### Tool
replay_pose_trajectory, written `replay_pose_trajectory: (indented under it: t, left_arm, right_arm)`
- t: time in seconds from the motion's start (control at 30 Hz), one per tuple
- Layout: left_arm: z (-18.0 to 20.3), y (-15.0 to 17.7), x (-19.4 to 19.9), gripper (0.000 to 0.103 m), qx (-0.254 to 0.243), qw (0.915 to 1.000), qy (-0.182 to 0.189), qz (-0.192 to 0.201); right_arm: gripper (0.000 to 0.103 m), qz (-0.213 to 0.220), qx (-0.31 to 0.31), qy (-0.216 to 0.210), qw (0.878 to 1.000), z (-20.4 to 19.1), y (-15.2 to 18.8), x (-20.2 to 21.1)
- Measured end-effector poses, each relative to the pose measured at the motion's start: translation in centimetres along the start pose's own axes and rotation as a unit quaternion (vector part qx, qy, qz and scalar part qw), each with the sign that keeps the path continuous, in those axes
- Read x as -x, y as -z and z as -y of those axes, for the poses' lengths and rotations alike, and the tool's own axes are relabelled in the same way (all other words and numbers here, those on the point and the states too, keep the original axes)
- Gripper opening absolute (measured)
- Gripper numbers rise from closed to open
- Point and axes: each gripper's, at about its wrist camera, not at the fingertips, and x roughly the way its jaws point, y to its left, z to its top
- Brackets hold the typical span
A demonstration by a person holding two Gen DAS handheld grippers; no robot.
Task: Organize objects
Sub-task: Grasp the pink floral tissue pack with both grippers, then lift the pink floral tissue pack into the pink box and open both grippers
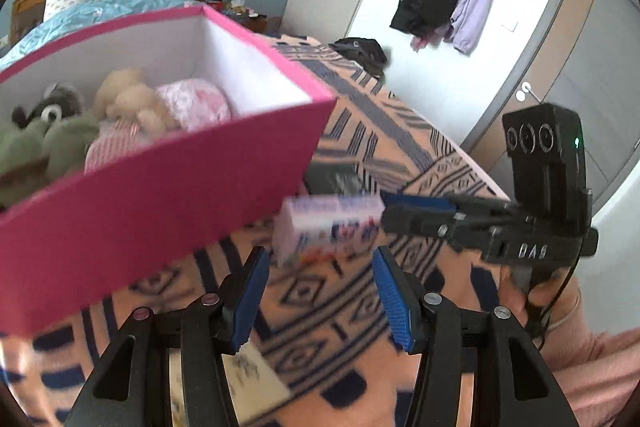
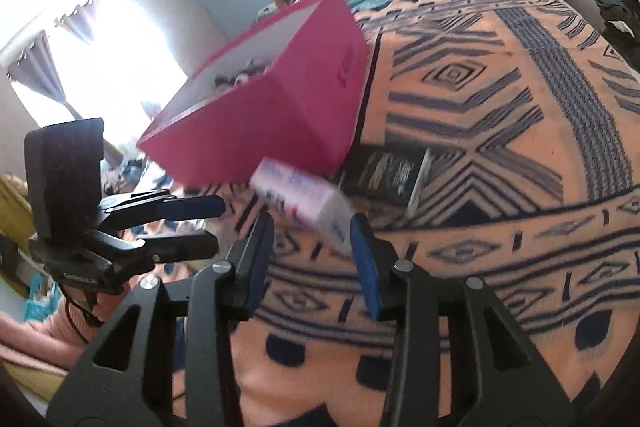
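**Pink, peach and navy around my fingers**

Ahead of my left fingers (image 1: 256, 291), padded in blue on black arms, my view shows a box (image 1: 160, 211) magenta outside and white inside. In it lie plush toys (image 1: 132, 99) in tan, grey and olive, with pink-and-white fabric. Between my right fingers (image 2: 362, 259), also blue-padded, sits a white carton (image 2: 304, 203) with blue and red print. Beneath spreads a peach blanket (image 2: 500, 131) with navy geometric stripes and diamonds. Past the carton lies a black book (image 2: 388, 173).
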Motion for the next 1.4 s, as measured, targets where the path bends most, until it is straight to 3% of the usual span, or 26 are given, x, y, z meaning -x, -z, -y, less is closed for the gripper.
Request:
replay_pose_trajectory:
  t: [0.23,0.47,0.63,0.73,0.97,1.07,1.13,1.4]
  left_arm:
    - [0.7,-0.7,-1.8,0.053,-0.020,0.9996,0.013,-0.017]
    - [1.5,2.6,-0.8,0.053,-0.014,0.9985,0.038,-0.037]
    - [1.2,4.6,-1.2,0.053,0.011,0.9979,0.037,-0.053]
    - [1.0,4.8,-1.2,0.054,0.026,0.9977,0.039,-0.049]
    - [0.5,4.0,-1.9,0.052,0.050,0.9973,0.021,-0.049]
    - [0.3,4.0,-2.2,0.039,0.058,0.9965,0.031,-0.052]
    - [0.6,4.0,-2.1,0.038,0.054,0.9970,0.022,-0.051]
    - [1.4,3.4,0.2,0.039,0.041,0.9985,0.028,-0.022]
  right_arm:
    - [0.042,-0.011,-0.003,-0.013,1.000,-0.3,-0.6,-1.3]
    - [0.043,-0.032,0.030,-0.029,0.999,-1.3,0.9,-0.6]
    - [0.044,-0.051,0.033,-0.031,0.998,-1.4,2.3,-0.4]
    - [0.049,-0.049,0.010,-0.026,0.998,-0.3,2.6,-0.3]
    - [0.049,-0.061,0.001,-0.030,0.998,-0.1,3.0,-1.5]
    - [0.046,-0.068,-0.004,-0.030,0.997,0.0,3.1,-2.1]
    - [0.042,-0.072,-0.003,-0.031,0.997,-0.2,3.1,-2.3]
    - [0.042,-0.056,0.020,-0.027,0.998,-1.7,1.9,-1.2]
